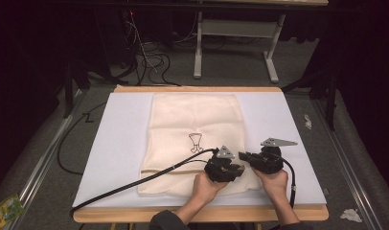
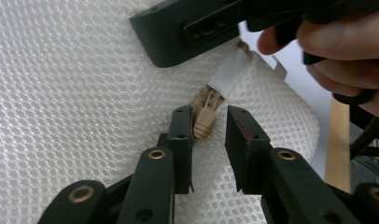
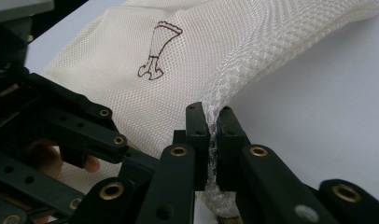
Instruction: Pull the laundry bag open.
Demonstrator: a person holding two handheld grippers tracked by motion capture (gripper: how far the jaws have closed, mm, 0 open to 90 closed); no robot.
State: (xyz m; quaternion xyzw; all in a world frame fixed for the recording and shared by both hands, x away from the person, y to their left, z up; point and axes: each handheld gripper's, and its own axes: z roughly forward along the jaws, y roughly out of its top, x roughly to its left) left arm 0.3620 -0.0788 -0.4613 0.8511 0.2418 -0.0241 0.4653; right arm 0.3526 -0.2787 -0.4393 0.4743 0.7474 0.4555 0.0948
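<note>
Two hand-held grippers are working at the near edge of a cream mesh bag (image 1: 195, 139) that is lying flat on the white-covered surface (image 1: 116, 143). The right hand-held gripper (image 3: 212, 135) is clenching a pinch of the mesh at the bag's corner, lifting it a little. The left hand-held gripper (image 2: 210, 128) is standing released, its jaws straddling the tan zipper pull (image 2: 205, 122); one jaw is touching or nearly touching the pull, the other is apart from it. Judging from this, the bag is being steadied and the pull is lined up but not yet gripped, so the zipper is still waiting to be drawn along
</note>
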